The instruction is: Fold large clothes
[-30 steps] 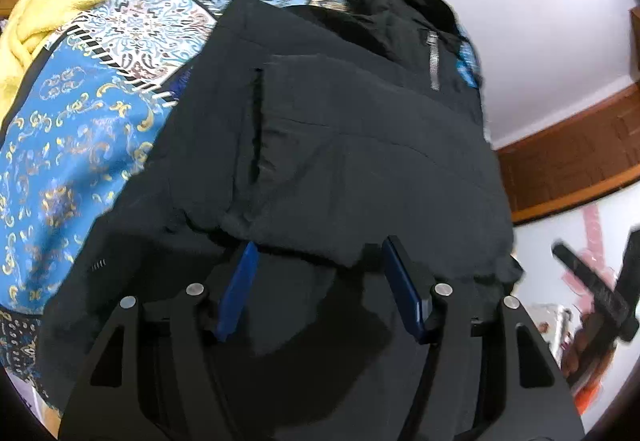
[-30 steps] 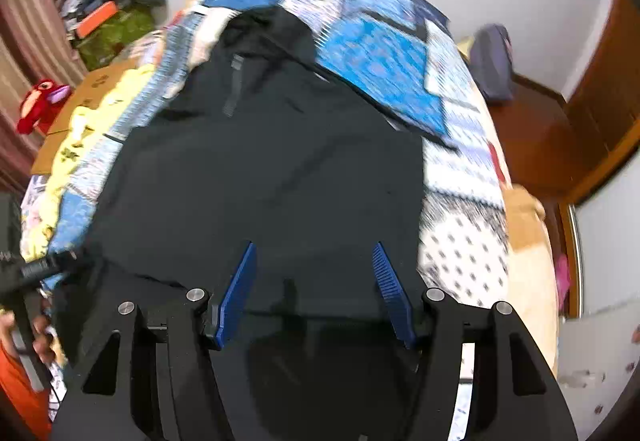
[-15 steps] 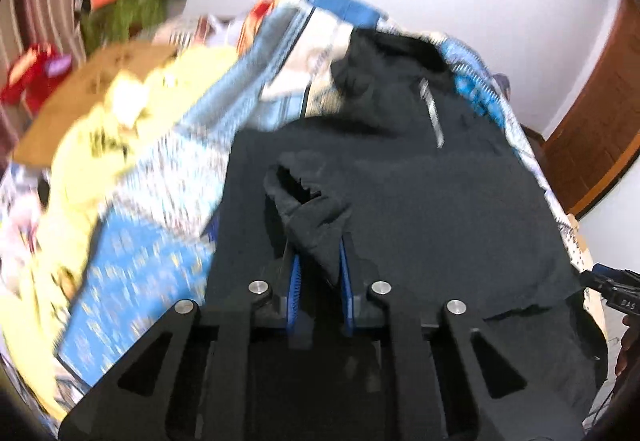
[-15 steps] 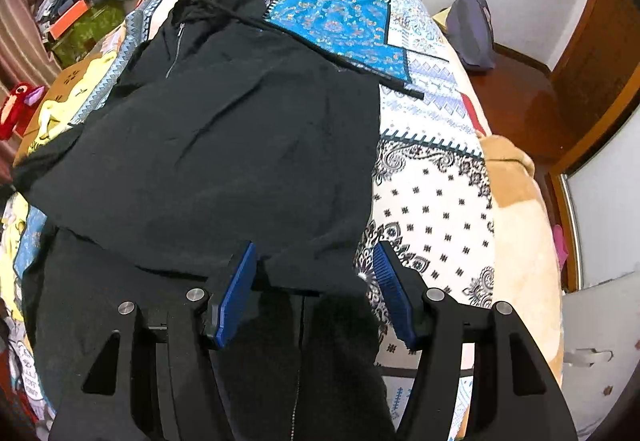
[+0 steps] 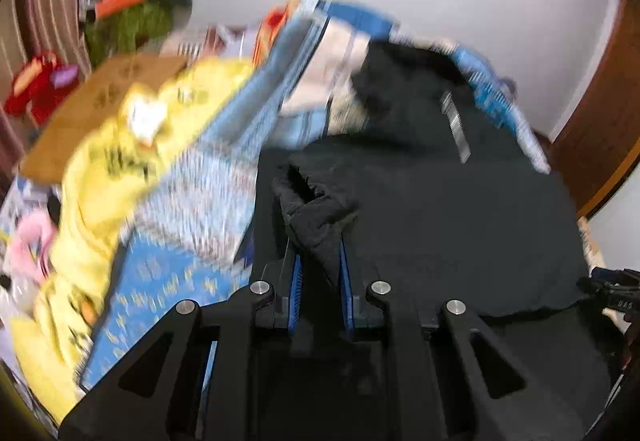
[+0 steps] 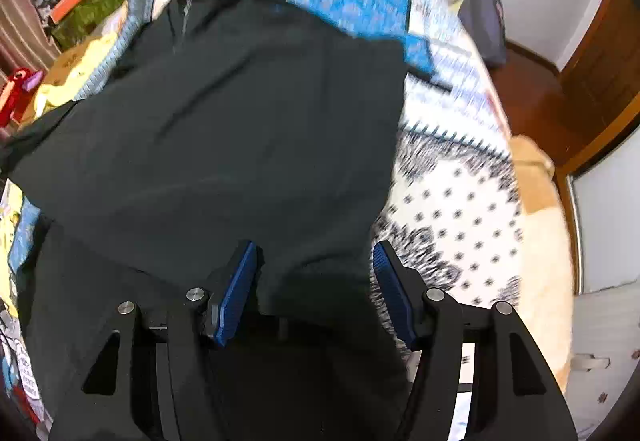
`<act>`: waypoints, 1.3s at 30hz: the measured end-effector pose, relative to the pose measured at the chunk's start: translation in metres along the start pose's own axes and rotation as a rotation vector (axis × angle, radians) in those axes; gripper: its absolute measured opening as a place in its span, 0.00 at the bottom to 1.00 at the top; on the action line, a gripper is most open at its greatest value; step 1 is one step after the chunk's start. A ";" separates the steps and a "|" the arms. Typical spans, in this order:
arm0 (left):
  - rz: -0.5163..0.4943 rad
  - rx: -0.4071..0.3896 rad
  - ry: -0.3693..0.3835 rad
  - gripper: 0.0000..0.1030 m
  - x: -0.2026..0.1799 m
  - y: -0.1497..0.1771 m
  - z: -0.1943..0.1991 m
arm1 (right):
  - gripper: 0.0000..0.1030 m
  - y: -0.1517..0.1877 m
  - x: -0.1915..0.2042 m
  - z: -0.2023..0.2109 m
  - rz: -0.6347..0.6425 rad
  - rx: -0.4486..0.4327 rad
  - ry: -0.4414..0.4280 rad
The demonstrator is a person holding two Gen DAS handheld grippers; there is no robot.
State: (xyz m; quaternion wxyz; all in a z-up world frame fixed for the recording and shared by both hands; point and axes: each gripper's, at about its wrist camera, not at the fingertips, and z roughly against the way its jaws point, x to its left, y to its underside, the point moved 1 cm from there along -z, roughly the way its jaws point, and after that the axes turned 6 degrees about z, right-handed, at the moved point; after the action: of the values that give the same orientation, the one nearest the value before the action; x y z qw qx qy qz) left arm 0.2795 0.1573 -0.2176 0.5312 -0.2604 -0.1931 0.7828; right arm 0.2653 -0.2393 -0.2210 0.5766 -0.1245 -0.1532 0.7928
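Note:
A large black zip jacket (image 5: 440, 209) lies spread over a blue patterned bed cover (image 5: 192, 193). My left gripper (image 5: 319, 257) is shut on a bunched fold of the jacket's left edge (image 5: 316, 209), and the fold stands up above the blue pads. In the right wrist view the jacket (image 6: 240, 121) fills the middle of the bed. My right gripper (image 6: 315, 253) hangs open just over its lower right edge, both blue pads apart from the cloth. The tip of the right gripper (image 5: 612, 293) also shows at the right edge of the left wrist view.
A yellow garment (image 5: 120, 161) lies left of the jacket beside a cardboard box (image 5: 92, 105) and a red toy (image 5: 36, 89). The patterned bed cover (image 6: 452, 201) is bare on the right, with a tan cushion (image 6: 536, 169), a grey bag (image 6: 484, 25) and a wooden door (image 6: 600, 61) beyond.
My left gripper closed on a fold of the jacket and lifted it while its view swung up the bed. The right gripper sank closer to the jacket's edge and stayed open.

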 end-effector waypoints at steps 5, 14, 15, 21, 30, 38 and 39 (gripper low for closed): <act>0.001 0.119 0.018 0.23 0.016 0.026 -0.038 | 0.61 -0.003 -0.005 -0.004 -0.036 0.017 -0.026; -0.181 0.106 -0.115 0.59 0.014 0.021 -0.023 | 0.61 -0.034 -0.006 0.027 0.001 -0.032 -0.023; -0.184 0.097 -0.118 0.59 0.015 0.016 -0.018 | 0.61 -0.038 -0.005 0.032 0.011 -0.047 -0.015; -0.213 0.021 -0.125 0.68 0.004 -0.030 0.000 | 0.61 -0.085 0.010 0.056 0.078 -0.152 0.029; -0.223 -0.014 0.006 0.68 -0.052 -0.113 -0.023 | 0.61 -0.166 0.029 0.043 0.070 -0.227 -0.012; -0.222 -0.009 0.081 0.68 -0.104 -0.168 -0.090 | 0.61 -0.230 0.025 0.013 0.012 -0.239 -0.016; -0.215 0.003 0.091 0.68 -0.109 -0.172 -0.102 | 0.61 -0.236 0.025 0.010 0.010 -0.239 -0.020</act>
State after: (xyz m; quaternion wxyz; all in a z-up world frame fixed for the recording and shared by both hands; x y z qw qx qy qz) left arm 0.5004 0.1209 -0.1761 0.6208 -0.2724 -0.1944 0.7089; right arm 0.4609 -0.1487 -0.1215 0.5521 -0.1854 -0.2516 0.7730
